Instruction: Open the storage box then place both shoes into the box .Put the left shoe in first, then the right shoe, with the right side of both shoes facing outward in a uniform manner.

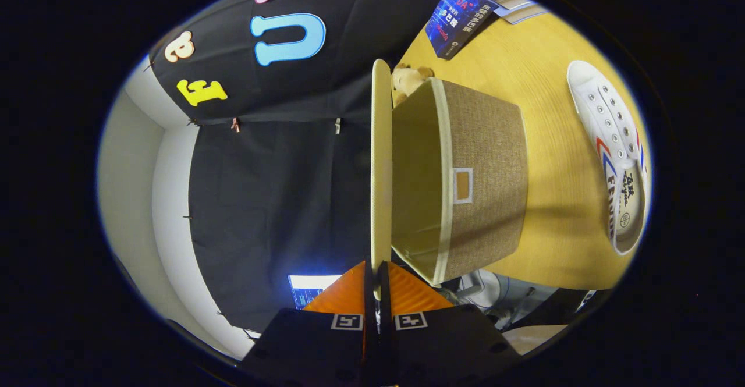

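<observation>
Storage box [486,180] sits mid-frame on the surface [553,73], and our gripper [378,291] is clenched on the edge of its lid [381,160], so we should swing it fully back before fetching the shoe [614,154] at right.

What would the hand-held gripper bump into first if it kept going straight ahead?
The hand-held gripper is already shut on the lid. Straight on lies only the lid itself, then probably the booth's black cloth wall.
</observation>
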